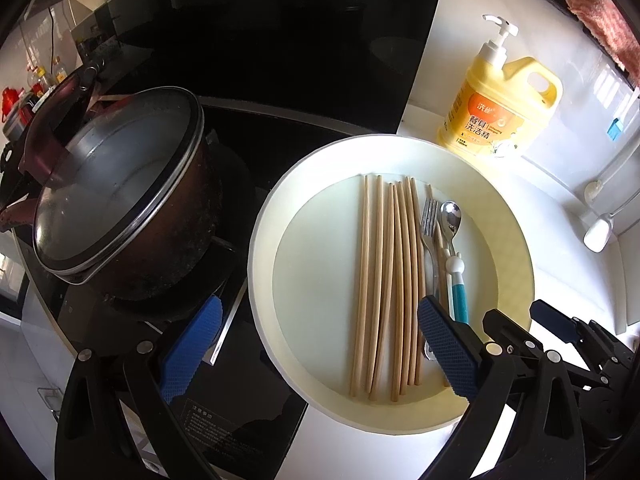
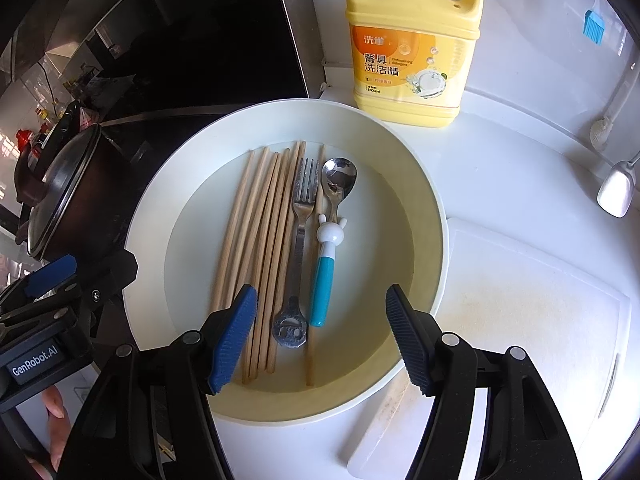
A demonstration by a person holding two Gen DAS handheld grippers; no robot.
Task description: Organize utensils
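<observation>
Utensils lie together in a wide cream basin (image 1: 260, 240) on the white counter: in the left wrist view, a row of wooden chopsticks (image 1: 384, 280) lies lengthwise beside a metal fork (image 1: 428, 216) and a spoon (image 1: 450, 216) with a teal handle. The left gripper (image 1: 316, 344) hangs over the basin's near rim, its blue-padded jaws spread wide and holding nothing. A lidded pot (image 1: 120, 184) sits just left of the basin on the stove; a swing that way could probably knock it. A yellow dish soap jug (image 1: 500, 108) behind carries Chinese characters, too small here for more. In the right wrist view, the right gripper (image 2: 320, 336) hovers above the fork (image 2: 300, 240) and spoon handle (image 2: 322, 280), jaws apart and empty. The closely packed chopsticks (image 2: 256, 248) may come up several together or slip from the pads. The jug (image 2: 412, 44) reads "洗洁精" and "1000mL"; the left gripper's body (image 2: 40, 360) shows "GenRobot.AI".
</observation>
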